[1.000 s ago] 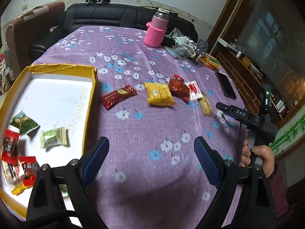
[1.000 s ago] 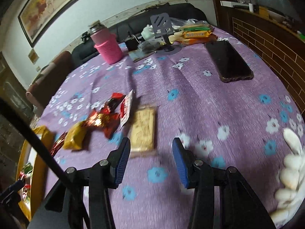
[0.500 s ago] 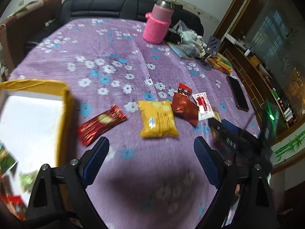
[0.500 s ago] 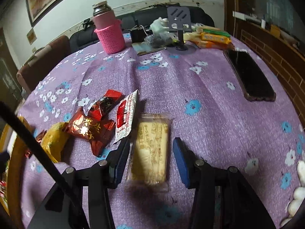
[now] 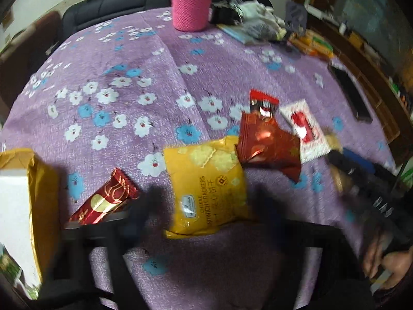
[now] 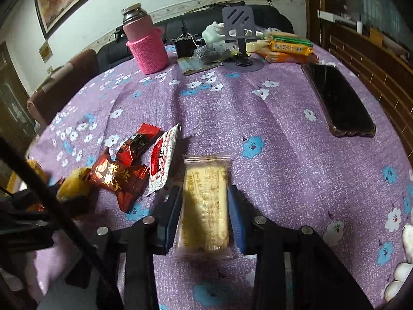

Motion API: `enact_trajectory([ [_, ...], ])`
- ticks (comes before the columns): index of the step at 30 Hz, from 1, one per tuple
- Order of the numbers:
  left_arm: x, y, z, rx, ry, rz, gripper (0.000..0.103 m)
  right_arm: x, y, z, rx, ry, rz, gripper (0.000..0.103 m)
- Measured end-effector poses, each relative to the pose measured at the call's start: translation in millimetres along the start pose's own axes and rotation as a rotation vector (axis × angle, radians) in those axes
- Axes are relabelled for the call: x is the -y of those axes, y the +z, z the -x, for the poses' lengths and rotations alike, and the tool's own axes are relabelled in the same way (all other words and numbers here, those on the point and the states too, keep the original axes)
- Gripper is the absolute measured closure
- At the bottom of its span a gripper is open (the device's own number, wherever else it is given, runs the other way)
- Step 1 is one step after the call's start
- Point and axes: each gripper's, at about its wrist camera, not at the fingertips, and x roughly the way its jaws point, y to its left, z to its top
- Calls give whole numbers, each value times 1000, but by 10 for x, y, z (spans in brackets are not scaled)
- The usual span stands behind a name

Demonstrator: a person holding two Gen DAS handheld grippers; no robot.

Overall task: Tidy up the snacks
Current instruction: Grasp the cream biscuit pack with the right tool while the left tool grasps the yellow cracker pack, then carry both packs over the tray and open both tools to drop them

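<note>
The left claw (image 5: 204, 206), which a second ago hung wide over bare cloth beside the gold-edged box (image 5: 38, 193), has swung across to the yellow cracker packet (image 5: 206, 186); its jaws are closing, blurred, on either side of the packet's near end, contact unclear. The right claw (image 6: 204, 206) has crept forward over the pale biscuit bar (image 6: 205, 204), jaws closing narrowly with the bar between them, pads just beside its long edges. So two pickups look underway. Farther off on the surface lie the red packets (image 5: 268, 142), waiting.
</note>
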Motion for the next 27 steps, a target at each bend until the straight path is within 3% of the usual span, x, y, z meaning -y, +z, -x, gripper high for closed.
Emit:
enact_trajectory([
  [2, 28, -25, 16, 0, 25, -25, 53, 3, -6, 6, -1, 0, 0, 62],
  [6, -3, -64, 91, 7, 27, -21, 54, -90, -22, -11, 6, -22, 47, 54],
  [10, -52, -121, 175, 22, 13, 1, 54, -215, -53, -40, 10, -92, 133, 53],
  [11, -59, -135, 197, 27, 9, 7, 54, -237, -55, -46, 7, -107, 147, 54],
  [13, -61, -156, 242, 40, -2, 19, 54, -239, -60, -41, 10, -136, 156, 70],
  [14, -68, -178, 279, 47, -6, 28, 54, -217, -62, -23, 10, -138, 149, 70],
  [19, -115, -341, 517, 95, -33, 76, 54, -114, -58, 36, 21, -102, 77, 70],
  [27, -322, -651, 1001, 181, -73, 162, 54, -105, -66, 316, 154, -4, 19, 70],
])
